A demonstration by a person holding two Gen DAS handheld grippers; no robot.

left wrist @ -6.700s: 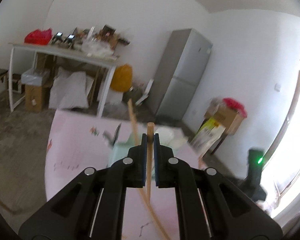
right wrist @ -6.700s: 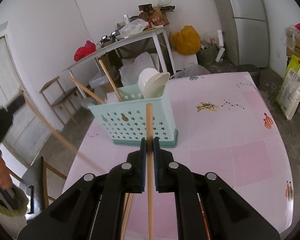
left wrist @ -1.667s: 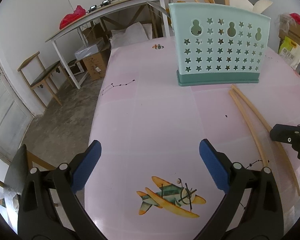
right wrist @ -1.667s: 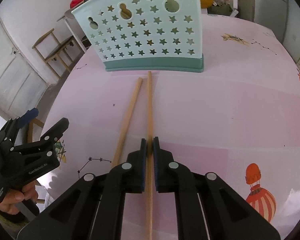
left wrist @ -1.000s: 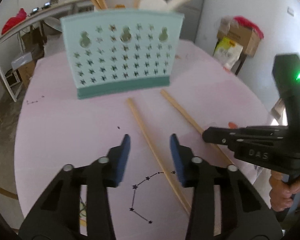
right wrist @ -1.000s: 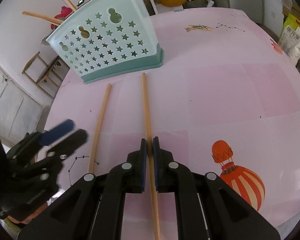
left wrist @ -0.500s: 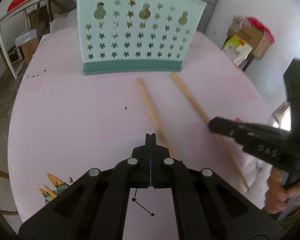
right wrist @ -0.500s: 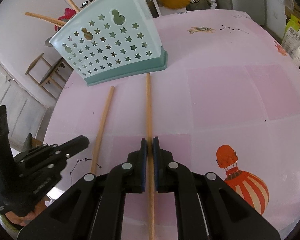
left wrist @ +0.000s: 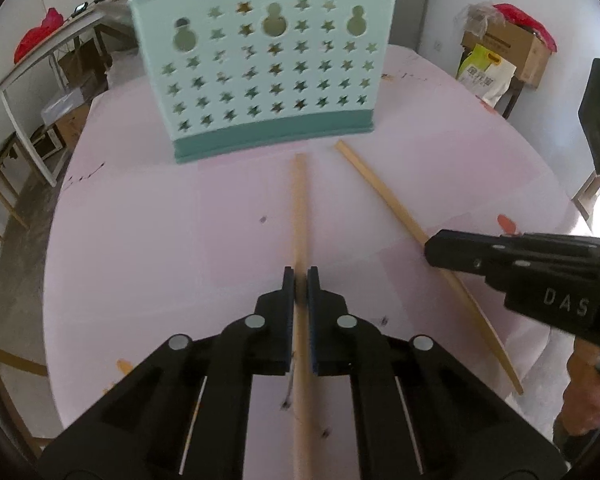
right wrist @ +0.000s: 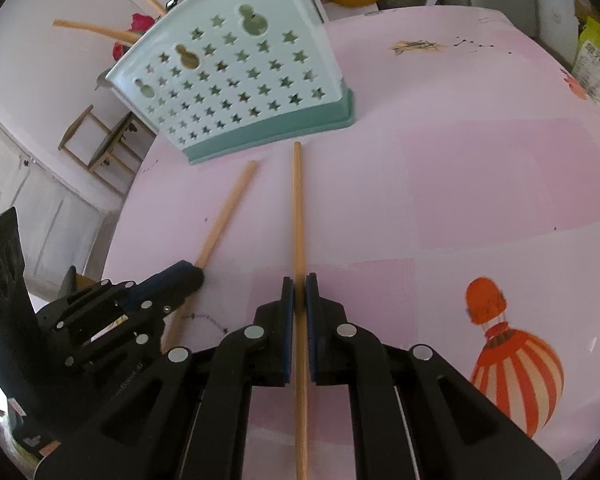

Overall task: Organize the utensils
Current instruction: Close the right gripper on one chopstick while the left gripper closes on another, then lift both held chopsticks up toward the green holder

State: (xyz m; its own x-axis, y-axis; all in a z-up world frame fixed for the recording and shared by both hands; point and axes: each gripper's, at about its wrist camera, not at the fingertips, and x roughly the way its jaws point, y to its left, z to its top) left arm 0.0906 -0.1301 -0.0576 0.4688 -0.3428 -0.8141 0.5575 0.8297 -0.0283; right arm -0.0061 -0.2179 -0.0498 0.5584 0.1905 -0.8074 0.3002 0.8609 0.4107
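While both chopsticks lie on the pink desk [left wrist: 148, 240] just short of the mint utensil basket [left wrist: 266, 76], each is pinched mid-length by a hand-held gripper. The left gripper [left wrist: 300, 276] clamps the left chopstick [left wrist: 299, 208]; the right gripper [right wrist: 299, 282] clamps the right chopstick [right wrist: 298, 208], fingers pressed against the wood.

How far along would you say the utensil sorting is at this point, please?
Partly done: several wooden sticks already stand in the teal star-cut caddy. In hand: the left gripper is shut on one chopstick and the right gripper on the other chopstick, both lying on the pink table. Left: lifting both into the caddy.
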